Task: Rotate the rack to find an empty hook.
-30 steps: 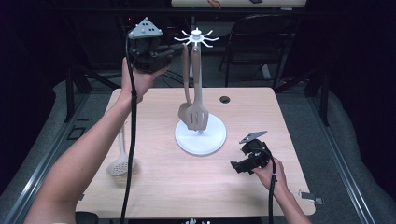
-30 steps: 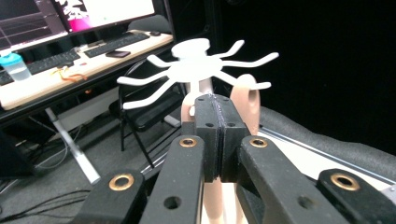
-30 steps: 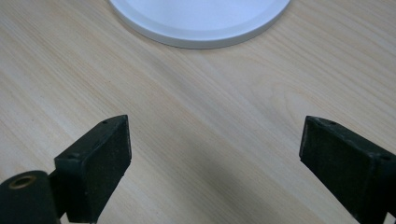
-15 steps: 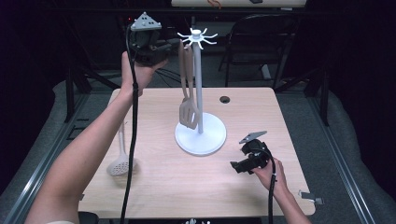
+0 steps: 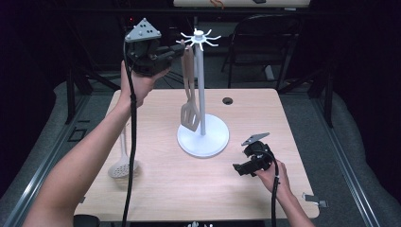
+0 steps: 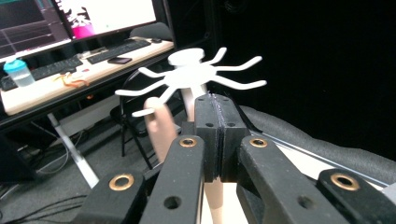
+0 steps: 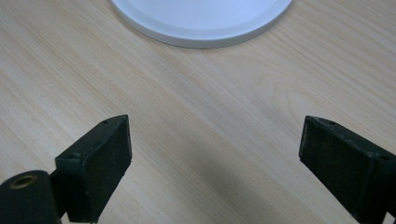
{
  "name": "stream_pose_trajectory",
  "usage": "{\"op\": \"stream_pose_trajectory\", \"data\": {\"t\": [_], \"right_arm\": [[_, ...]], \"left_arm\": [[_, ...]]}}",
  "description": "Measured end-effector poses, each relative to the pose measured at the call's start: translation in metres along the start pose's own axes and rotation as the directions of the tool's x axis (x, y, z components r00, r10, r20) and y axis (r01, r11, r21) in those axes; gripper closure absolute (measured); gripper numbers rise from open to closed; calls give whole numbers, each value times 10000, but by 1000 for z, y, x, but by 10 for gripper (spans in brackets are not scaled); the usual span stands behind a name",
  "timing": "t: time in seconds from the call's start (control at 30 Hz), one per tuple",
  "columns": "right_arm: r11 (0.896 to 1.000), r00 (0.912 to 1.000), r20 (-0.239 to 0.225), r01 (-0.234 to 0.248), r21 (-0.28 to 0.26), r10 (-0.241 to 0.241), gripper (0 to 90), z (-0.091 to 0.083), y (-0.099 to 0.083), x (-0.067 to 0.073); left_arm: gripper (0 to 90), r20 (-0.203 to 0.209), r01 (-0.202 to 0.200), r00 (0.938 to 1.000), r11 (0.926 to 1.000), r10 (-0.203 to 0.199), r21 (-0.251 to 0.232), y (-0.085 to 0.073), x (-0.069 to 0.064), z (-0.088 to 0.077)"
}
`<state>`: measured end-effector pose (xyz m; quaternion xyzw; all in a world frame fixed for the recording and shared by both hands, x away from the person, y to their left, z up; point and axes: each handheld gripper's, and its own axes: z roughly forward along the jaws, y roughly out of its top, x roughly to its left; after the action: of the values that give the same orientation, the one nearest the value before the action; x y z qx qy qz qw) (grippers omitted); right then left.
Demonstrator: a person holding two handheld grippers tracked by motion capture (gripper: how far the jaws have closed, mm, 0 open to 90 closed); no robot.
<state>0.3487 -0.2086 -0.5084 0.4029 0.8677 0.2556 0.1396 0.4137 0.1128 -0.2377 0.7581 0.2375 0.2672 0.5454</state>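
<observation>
Your right hand-held gripper (image 5: 240, 169) rests wide open on the table (image 5: 156, 182) near the white stand (image 5: 203, 137). Farther off, your left hand-held gripper (image 5: 180, 48) pinches the spatula (image 5: 190, 106) handle at the stand's top hooks.

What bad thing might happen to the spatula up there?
The left tongs pinch the spatula right by the rack's hooks. If its top misses a hook, it may drop onto the table. A sideways tug might also tip the rack, which no hand steadies.
</observation>
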Motion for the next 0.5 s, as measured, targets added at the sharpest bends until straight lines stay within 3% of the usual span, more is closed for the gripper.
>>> {"op": "stream_pose_trajectory", "data": {"t": [0.23, 0.5], "right_arm": [[9998, 9999, -31, -160, -127, 159, 89, 0, -1, 0], [10000, 9999, 155, 53, 51, -54, 90, -2, 0, -1]], "left_arm": [[900, 127, 102, 9999, 9997, -104, 202, -1, 4, 9], [900, -173, 238, 9996, 9992, -232, 331, -3, 11, 11]]}}
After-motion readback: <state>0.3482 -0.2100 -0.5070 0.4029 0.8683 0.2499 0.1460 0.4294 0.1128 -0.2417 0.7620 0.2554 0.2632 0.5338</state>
